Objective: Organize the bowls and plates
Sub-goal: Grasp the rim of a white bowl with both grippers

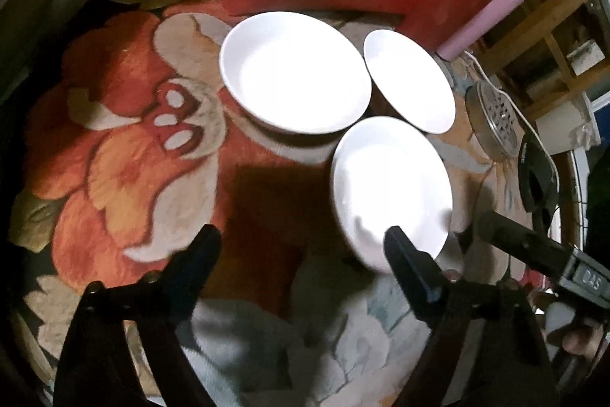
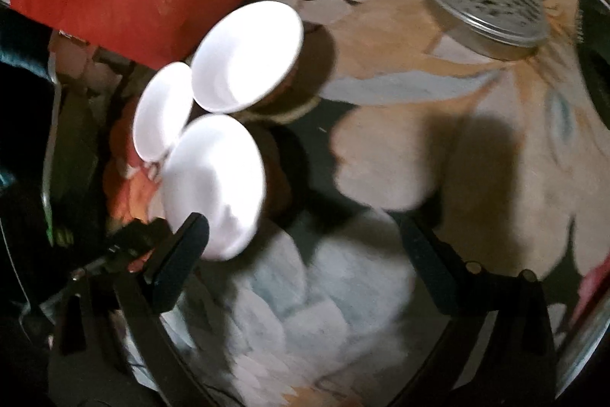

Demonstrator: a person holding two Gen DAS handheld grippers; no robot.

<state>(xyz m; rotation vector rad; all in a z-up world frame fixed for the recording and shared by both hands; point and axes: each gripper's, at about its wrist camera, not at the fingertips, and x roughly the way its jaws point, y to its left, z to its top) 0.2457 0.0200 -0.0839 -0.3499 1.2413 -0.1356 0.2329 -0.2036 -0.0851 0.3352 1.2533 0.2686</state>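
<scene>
White dishes, three in all, lie close together on the floral rug (image 1: 114, 147); with left gripper (image 1: 301, 246) and right gripper (image 2: 305, 235) both spread and empty, the approach is judged under way, next demanding a pinch on the nearest dish (image 1: 392, 185) rim.

Three white dishes are seen upright and empty on the floral rug: a large shallow plate (image 1: 293, 71) far left, a smaller dish (image 1: 410, 81) just right of it, a third (image 1: 392, 185) nearest.
</scene>
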